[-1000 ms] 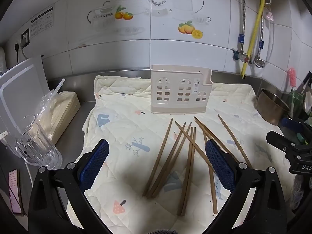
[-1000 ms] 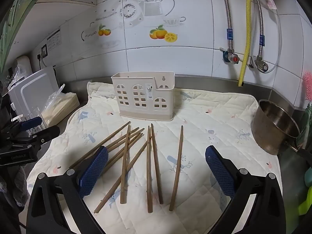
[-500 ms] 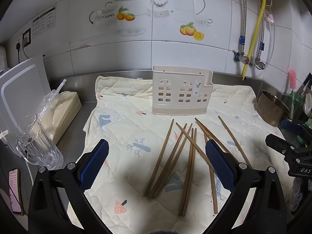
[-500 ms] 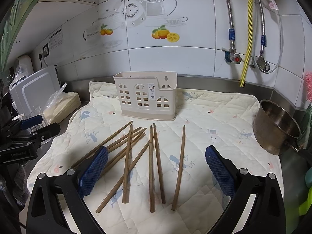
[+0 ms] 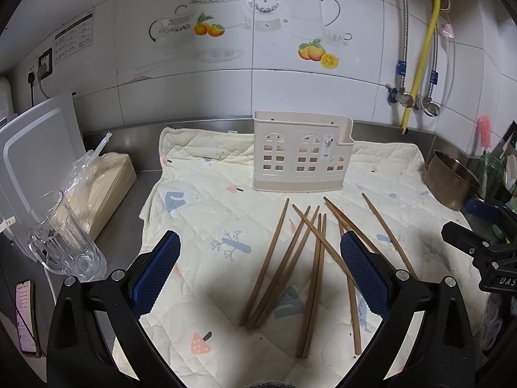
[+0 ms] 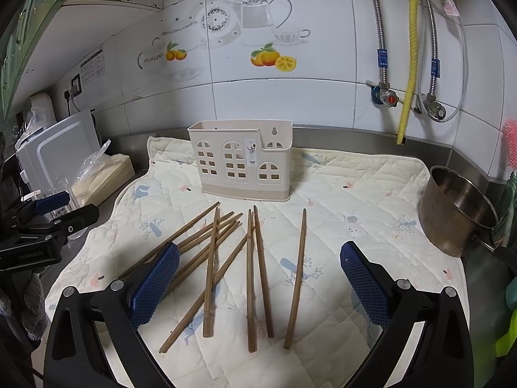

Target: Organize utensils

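**Both grippers spread above scattered chopsticks**

The left gripper (image 5: 258, 274) and right gripper (image 6: 258, 284) have jaws released, holding nothing. Brown wooden chopsticks (image 6: 255, 274) lie on the quilted cream mat (image 6: 371, 220), long axes pointing toward the beige plastic utensil holder (image 6: 240, 161). Only the left view shows the clear glass mug (image 5: 61, 242) fully.

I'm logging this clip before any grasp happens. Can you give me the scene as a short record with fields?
surface: quilted mat on a steel counter
utensils: wooden chopsticks lying loose on the mat, some crossing
holder: beige utensil holder, upright behind the chopsticks, no chopsticks seen inside
left gripper: open, holding nothing
right gripper: open, holding nothing
nearby: metal pot, glass mug
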Motion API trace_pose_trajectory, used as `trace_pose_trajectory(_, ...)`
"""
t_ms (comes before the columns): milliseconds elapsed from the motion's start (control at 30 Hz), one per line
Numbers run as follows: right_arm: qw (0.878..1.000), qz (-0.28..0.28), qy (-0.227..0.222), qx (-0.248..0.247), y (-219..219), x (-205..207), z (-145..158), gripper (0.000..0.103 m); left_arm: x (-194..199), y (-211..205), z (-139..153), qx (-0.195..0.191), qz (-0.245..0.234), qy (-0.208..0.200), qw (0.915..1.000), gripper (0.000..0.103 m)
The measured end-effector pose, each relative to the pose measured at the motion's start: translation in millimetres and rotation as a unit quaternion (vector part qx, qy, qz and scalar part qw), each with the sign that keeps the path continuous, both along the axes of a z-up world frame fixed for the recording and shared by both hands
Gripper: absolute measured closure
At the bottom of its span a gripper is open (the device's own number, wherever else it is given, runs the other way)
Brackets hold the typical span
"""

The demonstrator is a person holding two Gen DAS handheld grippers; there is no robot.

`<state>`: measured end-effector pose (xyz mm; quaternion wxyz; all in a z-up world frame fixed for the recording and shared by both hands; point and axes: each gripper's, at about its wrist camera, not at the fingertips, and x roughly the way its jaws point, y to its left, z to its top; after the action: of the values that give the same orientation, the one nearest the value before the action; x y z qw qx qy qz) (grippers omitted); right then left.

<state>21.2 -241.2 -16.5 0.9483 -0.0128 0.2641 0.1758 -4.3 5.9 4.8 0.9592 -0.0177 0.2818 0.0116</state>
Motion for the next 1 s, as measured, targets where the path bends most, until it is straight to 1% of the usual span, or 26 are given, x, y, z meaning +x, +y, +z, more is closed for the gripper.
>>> trace_pose_trajectory(1000, 1.0, 0.0, 0.007, 0.002, -4.9, 1.7, -4.9, 0.006, 1.3, 1.2, -1.2, 0.0, -0.001, 0.004, 1.0, 0.005)
